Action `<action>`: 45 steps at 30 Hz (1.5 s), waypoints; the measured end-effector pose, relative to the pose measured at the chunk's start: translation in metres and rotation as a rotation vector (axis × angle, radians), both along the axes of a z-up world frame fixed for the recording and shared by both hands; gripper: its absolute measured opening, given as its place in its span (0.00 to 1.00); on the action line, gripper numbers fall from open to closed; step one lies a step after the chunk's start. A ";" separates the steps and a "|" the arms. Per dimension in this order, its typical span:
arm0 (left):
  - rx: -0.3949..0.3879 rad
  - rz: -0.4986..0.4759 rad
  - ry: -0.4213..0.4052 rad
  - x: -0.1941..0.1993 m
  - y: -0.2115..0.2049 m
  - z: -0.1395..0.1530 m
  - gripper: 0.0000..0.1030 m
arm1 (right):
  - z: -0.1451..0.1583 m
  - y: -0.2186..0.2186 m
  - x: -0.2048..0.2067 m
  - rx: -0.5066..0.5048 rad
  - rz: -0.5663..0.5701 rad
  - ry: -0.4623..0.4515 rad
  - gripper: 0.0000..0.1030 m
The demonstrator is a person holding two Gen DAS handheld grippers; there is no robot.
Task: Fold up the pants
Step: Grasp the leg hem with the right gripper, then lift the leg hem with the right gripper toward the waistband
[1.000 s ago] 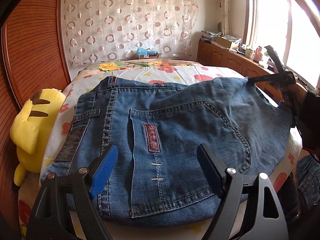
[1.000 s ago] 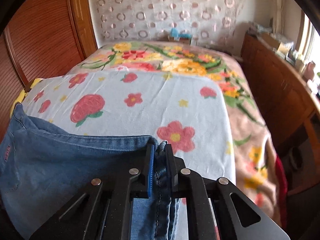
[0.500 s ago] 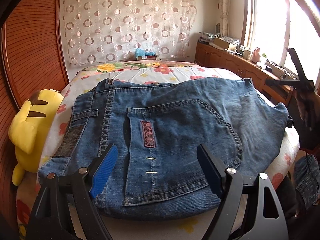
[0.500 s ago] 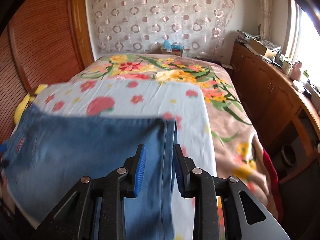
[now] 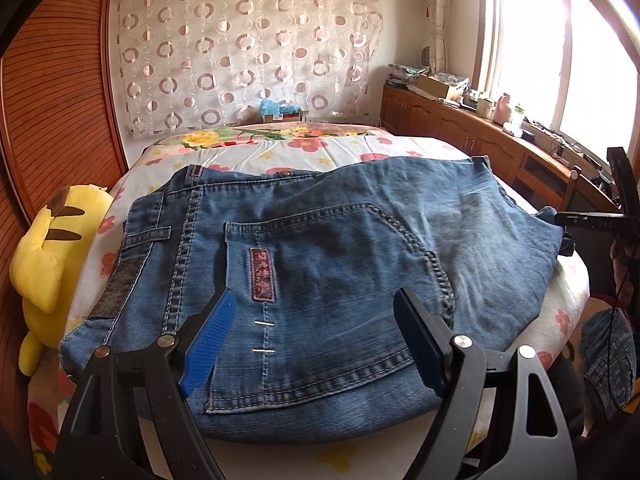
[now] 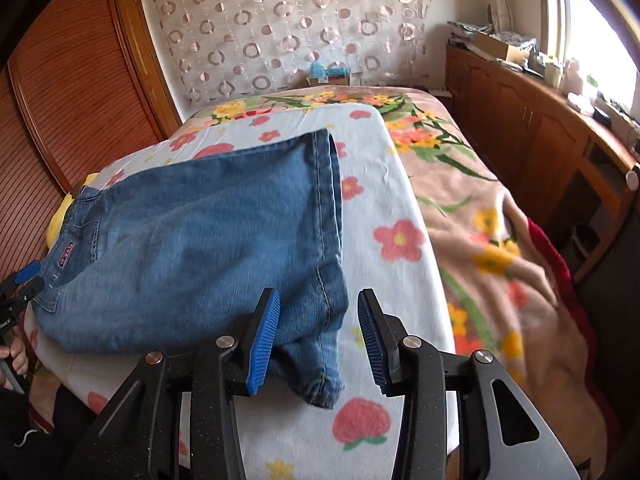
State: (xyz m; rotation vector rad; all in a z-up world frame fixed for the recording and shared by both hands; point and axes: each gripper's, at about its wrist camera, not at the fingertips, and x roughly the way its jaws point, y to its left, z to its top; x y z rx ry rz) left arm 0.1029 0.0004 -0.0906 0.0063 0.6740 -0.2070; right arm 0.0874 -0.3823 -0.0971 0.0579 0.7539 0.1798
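A flowered sheet [image 6: 400,184] covers the bed beside wooden cabinets [image 5: 452,128]. Folded jeans [image 5: 320,280] lie flat on it. My left gripper [image 5: 316,340] gapes empty; my right gripper [image 6: 320,336] is opening, pads clear of the hem.

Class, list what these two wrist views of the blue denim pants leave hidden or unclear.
- Left wrist: blue denim pants, near hem hidden behind left gripper.
- Left wrist: right gripper, cut by edge.
- Right wrist: yellow plush toy, mostly behind denim.
- Right wrist: windowsill items, too small.
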 end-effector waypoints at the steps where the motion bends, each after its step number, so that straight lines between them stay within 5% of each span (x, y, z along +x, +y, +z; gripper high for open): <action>1: 0.001 -0.003 0.000 0.000 -0.002 0.000 0.79 | 0.000 -0.001 -0.001 0.009 -0.002 0.002 0.41; 9: 0.003 -0.038 0.000 -0.002 -0.018 0.003 0.79 | -0.008 0.000 -0.002 0.059 -0.006 0.007 0.41; 11: 0.005 -0.049 -0.002 -0.003 -0.023 0.004 0.79 | -0.009 0.005 -0.001 0.053 0.021 0.006 0.17; 14: -0.003 -0.060 -0.001 -0.003 -0.028 0.005 0.79 | -0.004 0.013 -0.005 0.032 0.045 -0.017 0.09; 36: 0.000 -0.006 -0.066 -0.018 -0.009 0.039 0.80 | 0.102 0.122 -0.035 0.052 0.404 -0.288 0.06; 45: -0.015 0.043 -0.068 -0.023 0.013 0.039 0.79 | 0.111 0.147 -0.025 0.058 0.521 -0.317 0.06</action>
